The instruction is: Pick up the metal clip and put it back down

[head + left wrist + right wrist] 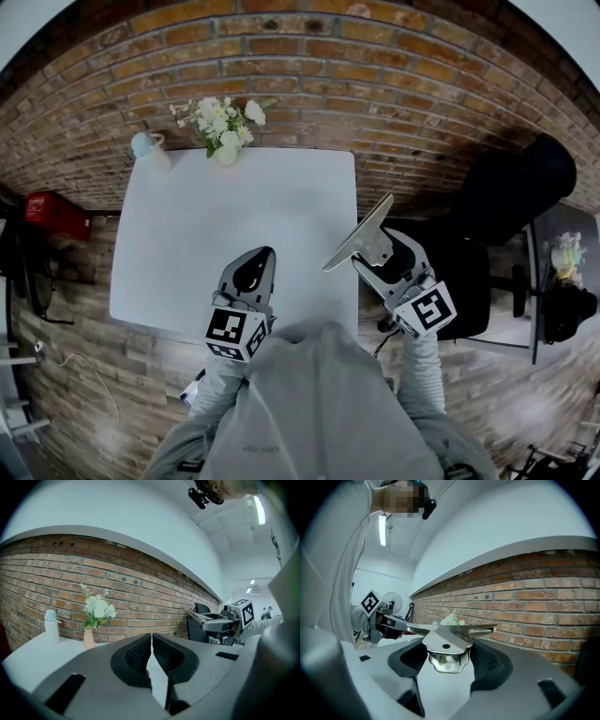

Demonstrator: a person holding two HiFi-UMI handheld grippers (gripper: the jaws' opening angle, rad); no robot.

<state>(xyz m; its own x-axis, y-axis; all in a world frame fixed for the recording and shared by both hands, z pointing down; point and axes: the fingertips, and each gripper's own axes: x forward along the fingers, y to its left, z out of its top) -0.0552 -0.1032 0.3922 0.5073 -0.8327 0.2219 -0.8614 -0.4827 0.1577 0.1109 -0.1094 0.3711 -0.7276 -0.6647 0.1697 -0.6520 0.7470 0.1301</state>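
The metal clip (360,233) is a large silver spring clip with long flat blades. My right gripper (372,255) is shut on it and holds it in the air just past the right edge of the white table (187,234). In the right gripper view the clip (446,645) sits between the dark pads, its blades level and pointing left and right. My left gripper (255,270) hovers over the table's near edge, shut, with nothing between its pads (140,654). The right gripper with the clip (210,619) also shows at the right of the left gripper view.
A vase of white flowers (225,127) and a white bottle (150,150) stand at the table's far edge against the brick wall (375,84). A black chair (511,192) is to the right and a red object (52,214) to the left.
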